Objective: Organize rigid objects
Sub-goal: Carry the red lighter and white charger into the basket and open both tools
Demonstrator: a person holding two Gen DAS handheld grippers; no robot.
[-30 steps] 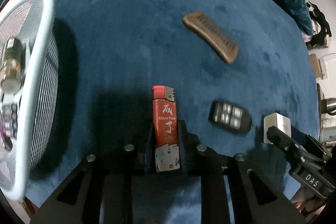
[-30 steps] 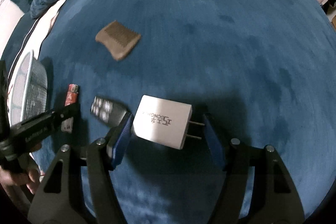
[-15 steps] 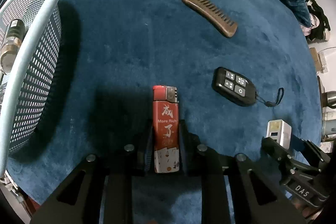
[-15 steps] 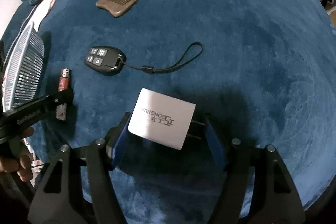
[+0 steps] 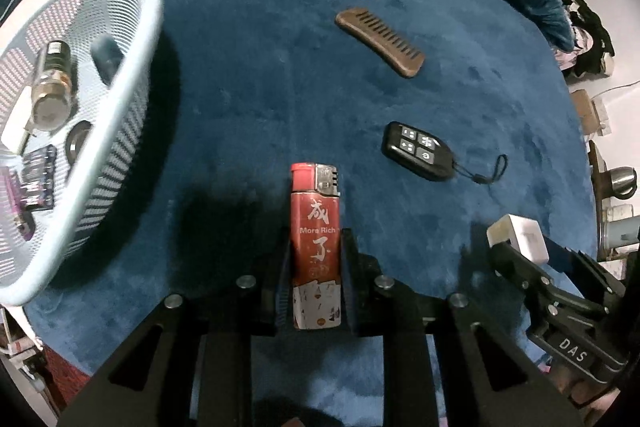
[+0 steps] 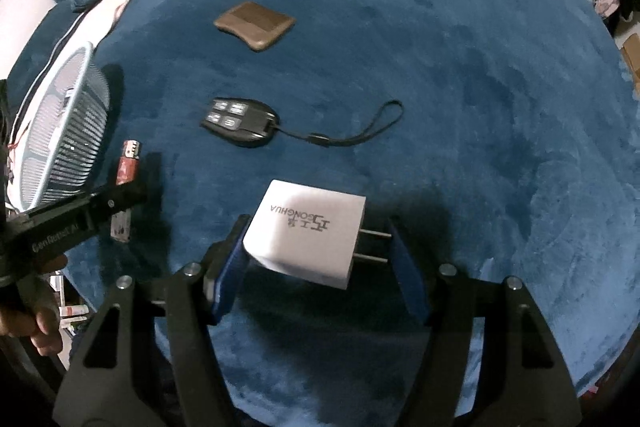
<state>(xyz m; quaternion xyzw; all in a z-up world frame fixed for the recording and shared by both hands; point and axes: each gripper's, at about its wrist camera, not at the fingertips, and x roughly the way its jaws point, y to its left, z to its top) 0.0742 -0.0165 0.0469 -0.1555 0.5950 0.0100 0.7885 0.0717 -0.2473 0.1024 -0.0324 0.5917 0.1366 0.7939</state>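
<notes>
Red plastic lighter [image 5: 316, 247] with white lettering, clamped upright-lengthwise in left hand-held gripper [image 5: 316, 259], cap end pointing to 12 o'clock; held low on the body, probably so the top clears the fingers for a clean drop. Pale blue mesh plastic basket [image 5: 132, 75] at 10 o'clock of that gripper, already holding a small glass bottle [image 5: 52, 87] and other bits too blurred to name; likely destination.

White cube-shaped wall charger [image 6: 304, 231] with two metal prongs, gripped in right hand-held gripper [image 6: 316, 247], prongs turned toward the 3 o'clock finger, flat faces giving the blue pads something square to bear on.

Both lifted clear of dark blue plush cloth [image 6: 460, 67], judging by shadows beneath. Left lying on the cloth: brown wooden comb [image 5: 380, 41] at 1 o'clock of the lighter, black four-button key fob [image 5: 418, 151] with wrist cord at 2 o'clock, well apart from each other.
</notes>
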